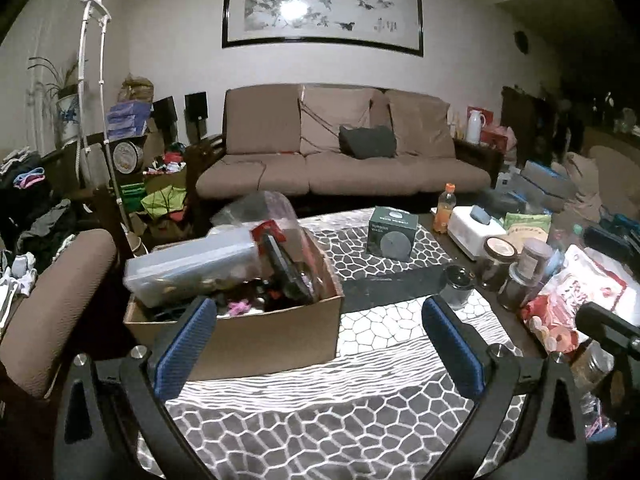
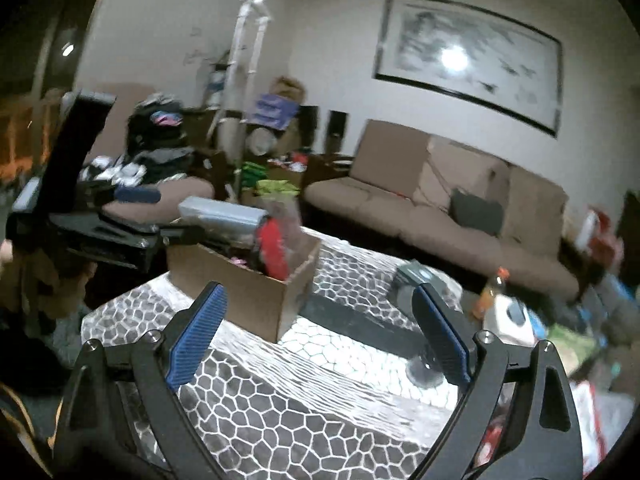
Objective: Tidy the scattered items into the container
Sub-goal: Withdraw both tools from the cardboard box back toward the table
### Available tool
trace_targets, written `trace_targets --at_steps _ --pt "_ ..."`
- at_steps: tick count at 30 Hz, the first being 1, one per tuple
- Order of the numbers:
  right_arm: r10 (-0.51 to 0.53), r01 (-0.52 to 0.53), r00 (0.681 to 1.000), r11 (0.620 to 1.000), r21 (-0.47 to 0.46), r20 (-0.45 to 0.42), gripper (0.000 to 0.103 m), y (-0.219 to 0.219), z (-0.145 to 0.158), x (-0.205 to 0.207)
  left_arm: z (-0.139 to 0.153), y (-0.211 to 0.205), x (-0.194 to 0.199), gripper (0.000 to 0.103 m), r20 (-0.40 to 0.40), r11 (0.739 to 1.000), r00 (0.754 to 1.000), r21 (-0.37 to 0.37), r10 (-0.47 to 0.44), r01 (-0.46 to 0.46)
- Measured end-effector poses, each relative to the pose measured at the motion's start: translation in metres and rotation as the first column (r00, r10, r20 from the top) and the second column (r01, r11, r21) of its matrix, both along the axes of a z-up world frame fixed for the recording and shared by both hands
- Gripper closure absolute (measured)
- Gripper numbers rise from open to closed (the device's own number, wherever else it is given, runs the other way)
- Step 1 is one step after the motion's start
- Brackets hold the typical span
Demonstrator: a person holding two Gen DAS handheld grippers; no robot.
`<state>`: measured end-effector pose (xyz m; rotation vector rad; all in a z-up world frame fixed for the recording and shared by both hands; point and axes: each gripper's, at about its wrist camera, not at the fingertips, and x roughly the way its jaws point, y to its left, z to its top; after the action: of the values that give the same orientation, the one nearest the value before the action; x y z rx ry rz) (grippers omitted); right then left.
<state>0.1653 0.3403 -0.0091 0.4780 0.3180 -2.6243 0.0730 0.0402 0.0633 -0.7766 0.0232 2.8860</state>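
A cardboard box (image 1: pixel 256 332) stands on the patterned table, piled with a clear plastic case (image 1: pixel 192 264), a red-edged packet (image 1: pixel 272 240) and small odds and ends. My left gripper (image 1: pixel 316 316) is open and empty, its left fingertip just in front of the box's near wall. A dark green boxed item (image 1: pixel 390 238) lies farther back on the table. In the blurred right wrist view the same cardboard box (image 2: pixel 260 292) sits ahead left and the green boxed item (image 2: pixel 416 276) ahead right. My right gripper (image 2: pixel 320 300) is open with nothing between its fingers.
Jars (image 1: pixel 496 258), a dark cup (image 1: pixel 458 286), an orange bottle (image 1: pixel 445 208), a white tissue box (image 1: pixel 474 226) and snack bags (image 1: pixel 576 292) crowd the table's right side. A brown sofa (image 1: pixel 340 152) stands behind, an armchair arm (image 1: pixel 56 304) at left. The other gripper (image 2: pixel 80 200) shows at left.
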Motion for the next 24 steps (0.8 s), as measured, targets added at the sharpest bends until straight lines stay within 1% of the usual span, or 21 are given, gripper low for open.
trace_targets --at_steps 3,5,9,14,18,20,22,24 --pt "-0.051 0.054 0.998 0.995 -0.08 0.039 0.009 0.025 -0.012 -0.011 -0.017 0.008 -0.018 0.0 0.023 0.999 1.0 0.053 -0.003 0.002" --pt "-0.084 0.089 0.995 0.991 -0.102 0.054 0.009 0.039 -0.022 -0.015 -0.03 0.011 -0.025 0.0 0.011 0.998 1.0 0.07 -0.001 0.0" --pt "-0.12 0.134 0.987 0.981 -0.14 0.103 0.009 0.066 -0.052 -0.025 -0.067 0.019 -0.035 0.0 0.008 0.999 1.0 0.033 -0.026 0.026" --pt "-0.202 0.226 0.966 0.963 -0.145 0.161 0.009 0.093 -0.087 -0.036 -0.104 0.022 -0.035 0.0 -0.005 0.997 0.997 0.039 -0.073 0.073" --pt "-0.233 0.25 0.956 0.965 -0.08 0.179 0.009 0.092 -0.106 -0.048 -0.118 0.028 -0.032 0.0 0.014 0.986 0.988 0.056 -0.155 0.154" --pt "-0.248 0.261 0.95 0.964 -0.046 0.187 0.008 0.091 -0.115 -0.054 -0.12 0.028 -0.034 0.0 0.028 0.981 0.983 0.079 -0.179 0.177" --pt "-0.264 0.271 0.945 0.962 -0.011 0.194 0.004 0.089 -0.125 -0.06 -0.123 0.028 -0.035 0.0 0.043 0.977 0.981 0.109 -0.19 0.185" --pt "-0.271 0.277 0.941 0.961 -0.005 0.204 0.002 0.089 -0.132 -0.07 -0.125 0.029 -0.037 0.0 0.06 0.976 0.979 0.114 -0.196 0.188"
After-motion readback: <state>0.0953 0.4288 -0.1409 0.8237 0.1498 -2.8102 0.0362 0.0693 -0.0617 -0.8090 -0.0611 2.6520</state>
